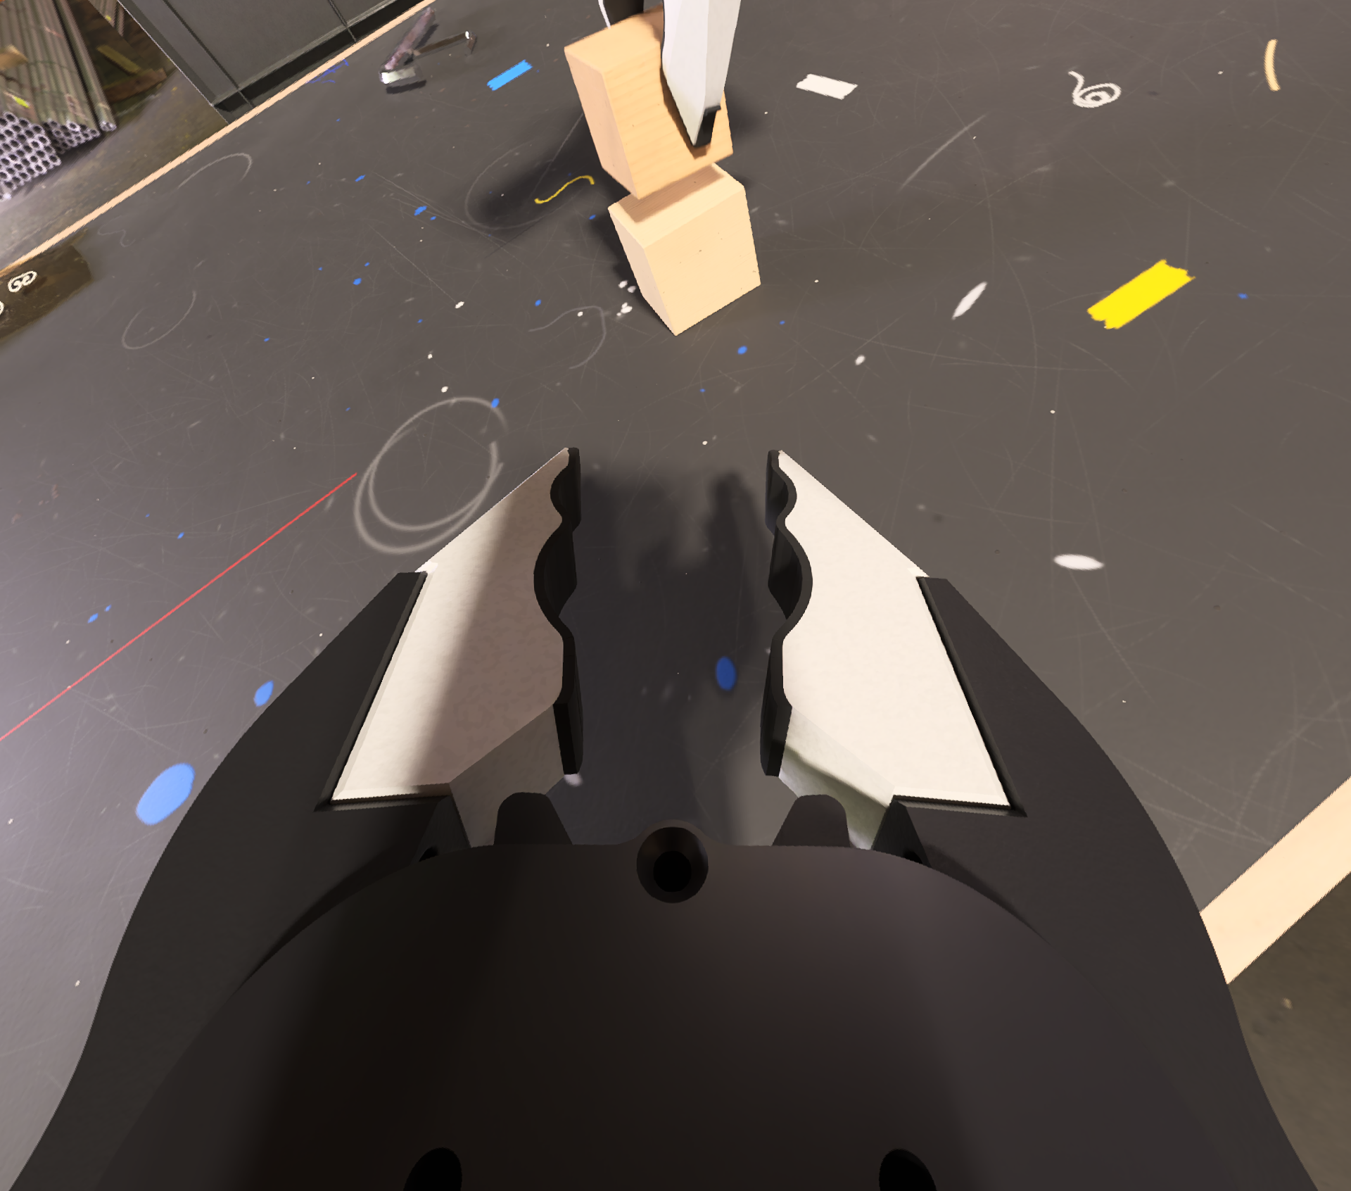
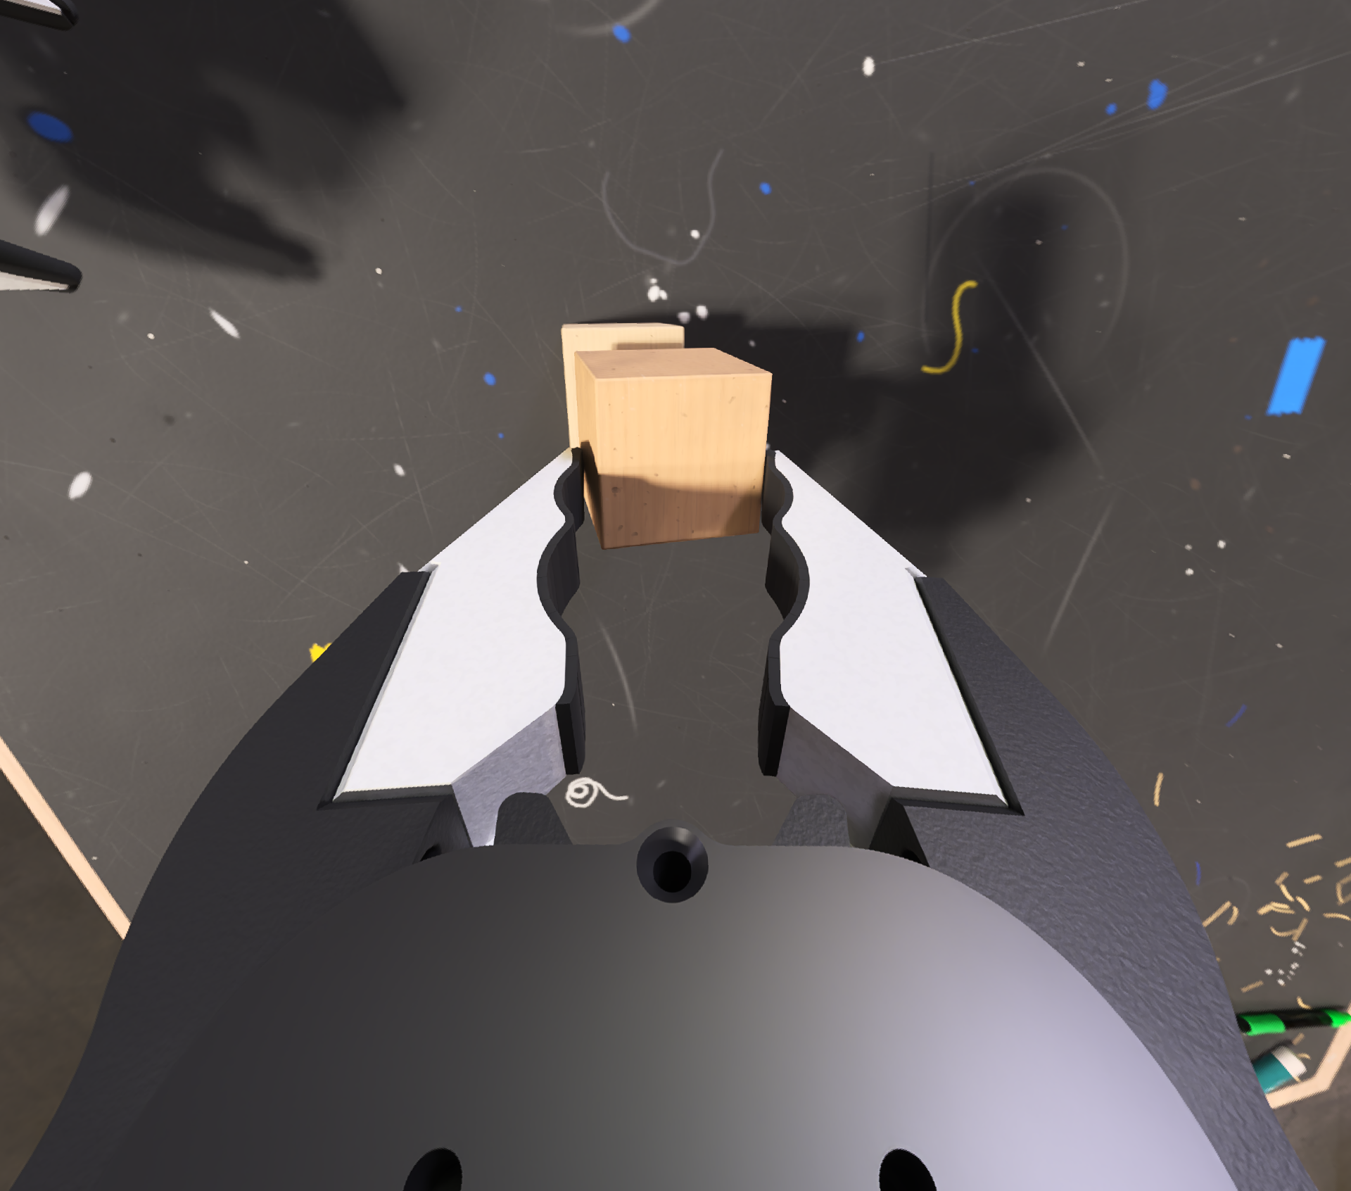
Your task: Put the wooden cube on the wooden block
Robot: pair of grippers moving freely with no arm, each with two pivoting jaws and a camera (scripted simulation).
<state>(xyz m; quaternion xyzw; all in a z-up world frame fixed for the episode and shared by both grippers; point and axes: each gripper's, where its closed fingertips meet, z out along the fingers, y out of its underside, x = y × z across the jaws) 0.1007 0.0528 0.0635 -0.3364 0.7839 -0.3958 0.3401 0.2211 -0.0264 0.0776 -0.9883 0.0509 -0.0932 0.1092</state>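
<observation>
My right gripper (image 2: 672,461) is shut on the wooden cube (image 2: 680,446), gripping it by its sides near the fingertips. The paler wooden block (image 2: 621,337) stands on the dark table just beyond and under the cube. In the left wrist view the cube (image 1: 636,103) sits tilted at the top of the block (image 1: 687,256), offset to the left, with a white finger (image 1: 705,44) of the right gripper over it. I cannot tell if cube and block touch. My left gripper (image 1: 672,461) is open and empty, low over the table, short of the block.
A hammer (image 1: 420,51) lies near the table's far edge, with blue tape (image 1: 509,75) beside it. Yellow tape (image 1: 1137,293) and white tape (image 1: 826,86) lie right of the block. The table's pale edge (image 1: 1272,892) runs at the right. Wood shavings (image 2: 1287,892) lie near a corner.
</observation>
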